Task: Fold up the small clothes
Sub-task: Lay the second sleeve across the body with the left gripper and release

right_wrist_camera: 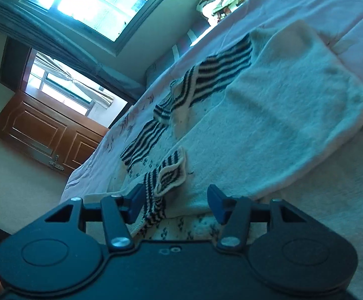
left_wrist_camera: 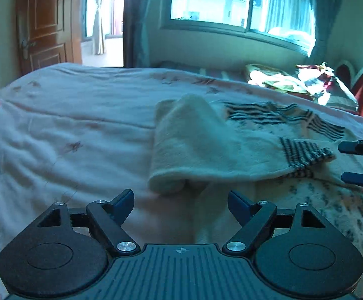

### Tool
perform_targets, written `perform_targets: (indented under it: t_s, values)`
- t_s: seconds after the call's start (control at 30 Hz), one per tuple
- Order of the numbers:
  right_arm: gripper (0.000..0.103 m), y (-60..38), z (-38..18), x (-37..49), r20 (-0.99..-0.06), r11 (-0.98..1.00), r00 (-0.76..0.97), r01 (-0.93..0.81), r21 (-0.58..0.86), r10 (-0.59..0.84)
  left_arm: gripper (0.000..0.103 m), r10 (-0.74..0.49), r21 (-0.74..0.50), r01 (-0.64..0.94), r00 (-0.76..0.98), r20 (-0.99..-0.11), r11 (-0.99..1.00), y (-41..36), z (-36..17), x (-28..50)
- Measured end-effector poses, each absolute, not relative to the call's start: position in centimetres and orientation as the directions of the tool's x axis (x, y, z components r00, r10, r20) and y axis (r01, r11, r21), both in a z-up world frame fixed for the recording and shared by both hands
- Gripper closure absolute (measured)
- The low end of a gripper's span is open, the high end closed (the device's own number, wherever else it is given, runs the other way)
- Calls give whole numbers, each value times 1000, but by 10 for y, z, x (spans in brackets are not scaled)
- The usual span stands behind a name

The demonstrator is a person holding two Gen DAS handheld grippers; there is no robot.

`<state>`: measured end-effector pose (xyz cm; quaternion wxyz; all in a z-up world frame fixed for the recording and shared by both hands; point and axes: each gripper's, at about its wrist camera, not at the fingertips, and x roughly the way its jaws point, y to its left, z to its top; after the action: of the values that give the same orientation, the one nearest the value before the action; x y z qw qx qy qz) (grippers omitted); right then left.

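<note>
Bed (left_wrist_camera: pixel 69 130) fills my view, its pale floral sheet spread wide. On it lies the cream sweater (left_wrist_camera: pixel 196 145), folded over itself, striped cuff (right_wrist_camera: pixel 166 175) on top. My left gripper (left_wrist_camera: pixel 181 206) hangs just short of the fold, fingers apart, empty. My right gripper (right_wrist_camera: pixel 175 206) straddles the striped cuff, fingers spread.

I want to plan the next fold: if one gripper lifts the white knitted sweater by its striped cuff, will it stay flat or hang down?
The sweater will probably droop: its folded part already sags in soft curves. Its fuzzy knit likely grips well.
</note>
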<state>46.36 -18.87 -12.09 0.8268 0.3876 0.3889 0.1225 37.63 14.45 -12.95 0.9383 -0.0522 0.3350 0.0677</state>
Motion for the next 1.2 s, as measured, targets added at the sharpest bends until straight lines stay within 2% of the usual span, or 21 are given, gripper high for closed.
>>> perform_targets:
  t_s: [0.03, 0.07, 0.1, 0.13, 0.17, 0.37, 0.4, 0.43, 0.5, 0.67, 0.7, 0.73, 0.83, 0.9, 0.97, 1.2]
  values:
    - [46, -183, -124, 470, -551, 674, 662, 93, 733, 508, 21, 86, -61, -160, 768, -635, 985, 150, -131, 376]
    - [52, -178, -124, 476, -555, 689, 665, 84, 720, 500, 21, 68, -74, -149, 768, -637, 986, 155, -134, 379]
    - [81, -172, -121, 480, -560, 716, 673, 64, 695, 483, 21, 37, -94, -126, 767, -641, 988, 157, -138, 386]
    - [97, -168, -117, 483, -572, 743, 673, 50, 667, 468, 21, 15, -106, -108, 768, -641, 989, 157, -140, 390]
    - [97, -166, -112, 485, -590, 779, 680, 46, 626, 435, 21, 8, -104, -97, 768, -641, 990, 156, -141, 395]
    - [97, -209, -71, 458, -525, 851, 806, 51, 523, 274, 21, -21, -76, -35, 772, -635, 996, 142, -146, 411]
    - [97, -215, -70, 457, -531, 854, 804, 57, 517, 268, 28, -28, -82, -32, 772, -635, 996, 141, -147, 411]
    - [97, -219, -69, 455, -533, 857, 805, 62, 512, 260, 44, -33, -89, -31, 770, -637, 996, 141, -148, 412]
    - [97, -225, -69, 452, -538, 867, 808, 70, 493, 241, 57, -37, -114, -45, 774, -632, 992, 143, -147, 414]
    - [97, -233, -78, 448, -548, 851, 802, 98, 515, 239, 57, -26, -110, -54, 781, -624, 992, 145, -150, 420]
    - [97, -233, -81, 449, -554, 850, 795, 98, 518, 246, 68, -33, -114, -48, 786, -618, 992, 146, -149, 420]
    - [97, -232, -82, 448, -561, 856, 791, 97, 508, 243, 91, -37, -131, -53, 797, -603, 990, 148, -147, 420]
    - [97, -232, -81, 442, -560, 866, 792, 82, 493, 244, 92, -29, -176, -77, 845, -533, 981, 155, -136, 408]
    - [97, -232, -79, 438, -546, 874, 803, 66, 481, 239, 92, -29, -167, -80, 824, -566, 983, 155, -142, 410]
    - [97, -233, -86, 440, -572, 879, 787, 82, 470, 233, 92, -32, -184, -98, 802, -597, 978, 157, -151, 415]
    - [98, -239, -94, 425, -580, 877, 783, 96, 471, 226, 92, -34, -206, -117, 792, -610, 972, 159, -155, 421]
